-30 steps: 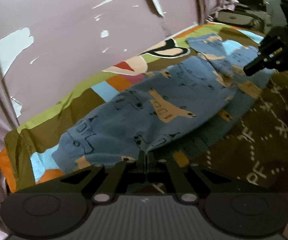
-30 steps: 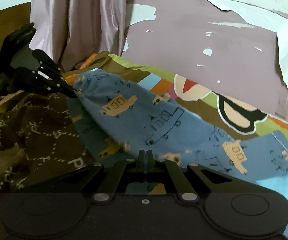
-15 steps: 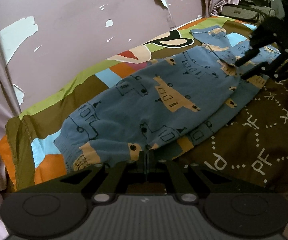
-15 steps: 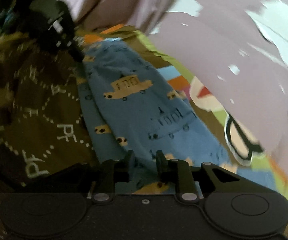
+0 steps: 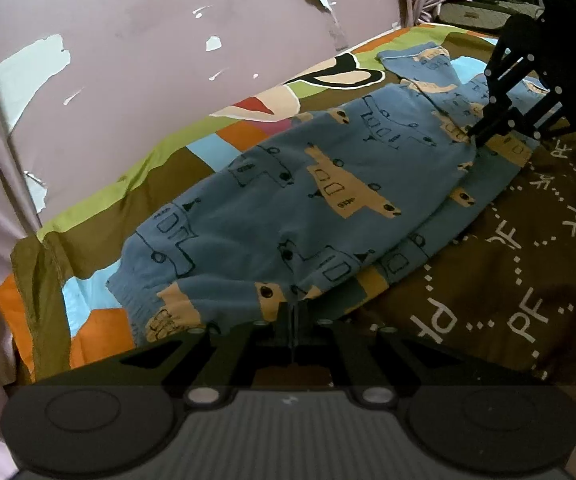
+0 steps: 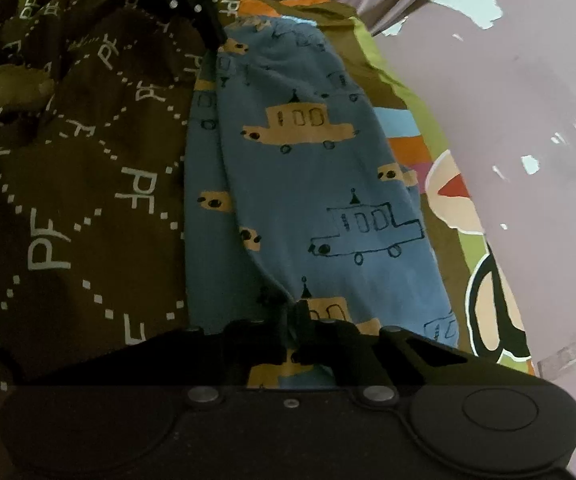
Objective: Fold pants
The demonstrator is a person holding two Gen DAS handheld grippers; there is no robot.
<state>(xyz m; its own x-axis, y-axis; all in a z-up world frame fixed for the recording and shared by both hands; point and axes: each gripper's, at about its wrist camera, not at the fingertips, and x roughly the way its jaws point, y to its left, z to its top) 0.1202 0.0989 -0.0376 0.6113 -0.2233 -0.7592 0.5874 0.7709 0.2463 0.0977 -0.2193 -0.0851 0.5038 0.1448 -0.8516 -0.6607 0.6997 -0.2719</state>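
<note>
The soft blue pants with little yellow and blue cars printed on them [image 5: 288, 208] are laid out long on a bed. One leg is folded over onto the other. They are spread across a bright patchwork sheet of green, orange, brown and light blue [image 5: 135, 200], next to a brown blanket with white "PF" letters [image 5: 528, 280]. A pale purple wall with chipped paint [image 5: 147, 40] is seen behind the bed.

The left gripper [image 5: 292, 312] is pressed together at the waist end of the pants, and the edge of the cloth is pinched in it. The right gripper [image 6: 292, 316] is closed on the pants too, further along the legs, with blue cloth bunched between its fingers.
</note>
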